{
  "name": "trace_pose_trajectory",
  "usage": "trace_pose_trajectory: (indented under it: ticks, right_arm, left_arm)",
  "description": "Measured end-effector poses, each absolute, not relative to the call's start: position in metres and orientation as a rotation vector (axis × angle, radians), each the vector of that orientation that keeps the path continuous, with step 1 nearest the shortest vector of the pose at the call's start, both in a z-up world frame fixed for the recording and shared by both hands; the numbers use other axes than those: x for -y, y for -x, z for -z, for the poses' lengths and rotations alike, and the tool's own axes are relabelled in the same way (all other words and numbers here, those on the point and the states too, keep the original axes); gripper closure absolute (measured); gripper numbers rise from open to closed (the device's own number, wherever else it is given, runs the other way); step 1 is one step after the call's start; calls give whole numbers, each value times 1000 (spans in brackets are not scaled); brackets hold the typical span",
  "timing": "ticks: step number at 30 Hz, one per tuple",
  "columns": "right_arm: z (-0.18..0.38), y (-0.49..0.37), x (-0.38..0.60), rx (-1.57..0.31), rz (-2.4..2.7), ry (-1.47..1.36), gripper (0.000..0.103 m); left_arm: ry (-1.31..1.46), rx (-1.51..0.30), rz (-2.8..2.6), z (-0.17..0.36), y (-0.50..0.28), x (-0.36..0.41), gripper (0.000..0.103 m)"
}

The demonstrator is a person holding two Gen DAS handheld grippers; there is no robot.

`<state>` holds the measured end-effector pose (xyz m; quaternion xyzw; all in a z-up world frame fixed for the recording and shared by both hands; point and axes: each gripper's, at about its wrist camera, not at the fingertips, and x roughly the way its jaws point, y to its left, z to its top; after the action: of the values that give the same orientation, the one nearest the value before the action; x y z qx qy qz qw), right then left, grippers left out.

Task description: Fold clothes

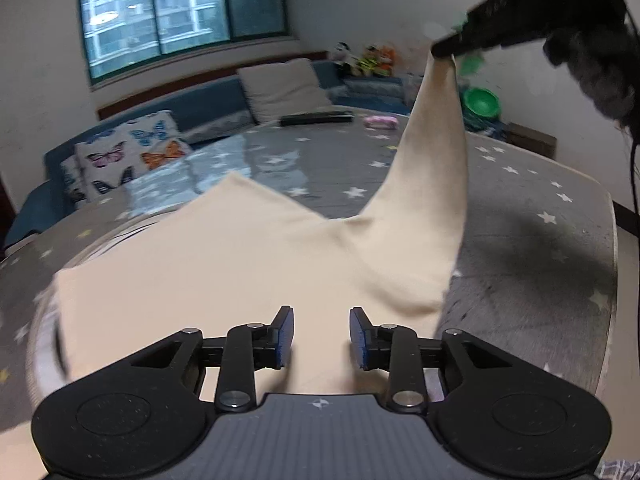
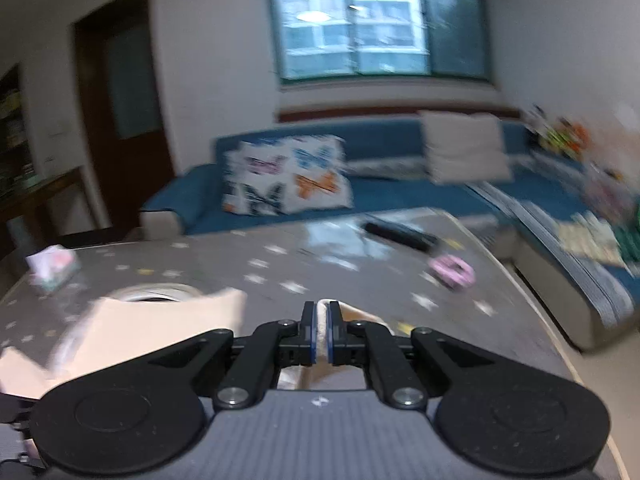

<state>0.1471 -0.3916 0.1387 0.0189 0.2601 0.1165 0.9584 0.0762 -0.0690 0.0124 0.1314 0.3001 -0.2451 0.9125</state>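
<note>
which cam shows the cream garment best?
Left wrist: the cream garment spreads across the table, one corner lifted by the right gripper. Right wrist shows only a blurred patch and the pinched bit.

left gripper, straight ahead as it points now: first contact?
Most likely the cream garment. The open left gripper has cloth right ahead of its fingertips, spread on the star-print tablecloth. Height above the cloth is unclear.

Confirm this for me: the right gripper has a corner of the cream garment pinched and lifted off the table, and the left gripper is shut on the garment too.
Not quite. The left gripper is open, its fingers apart above the cream garment, as the left wrist view shows. The rest holds: the right gripper has a corner pinched and lifted off the table.
</note>
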Motion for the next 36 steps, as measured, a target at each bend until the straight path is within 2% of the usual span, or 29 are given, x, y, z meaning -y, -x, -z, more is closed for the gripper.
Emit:
trace_pose_trajectory:
  ticks: [7, 17, 19, 23, 31, 36]
  right_arm:
    - [-155, -128, 280, -514, -487, 82, 99]
    - [-88, -110, 153, -672, -735, 214, 99]
    - [-75, -105, 140, -718, -778, 216, 93]
    - [-74, -99, 147, -729, -808, 223, 87]
    - [-73, -104, 218, -764, -685, 303, 86]
    - [-46, -108, 257, -820, -598, 311, 86]
  left_arm:
    - [-192, -611, 377, -14, -49, 4, 67]
    - [-83, -629, 266, -6, -23, -45, 66]
    - [-67, -633, 255, -6, -21, -50, 66]
    - [-58, -627, 247, -10, -18, -51, 66]
    - [-50, -623, 262, -17, -36, -37, 69]
    - [-63, -648, 267, -12, -52, -28, 86]
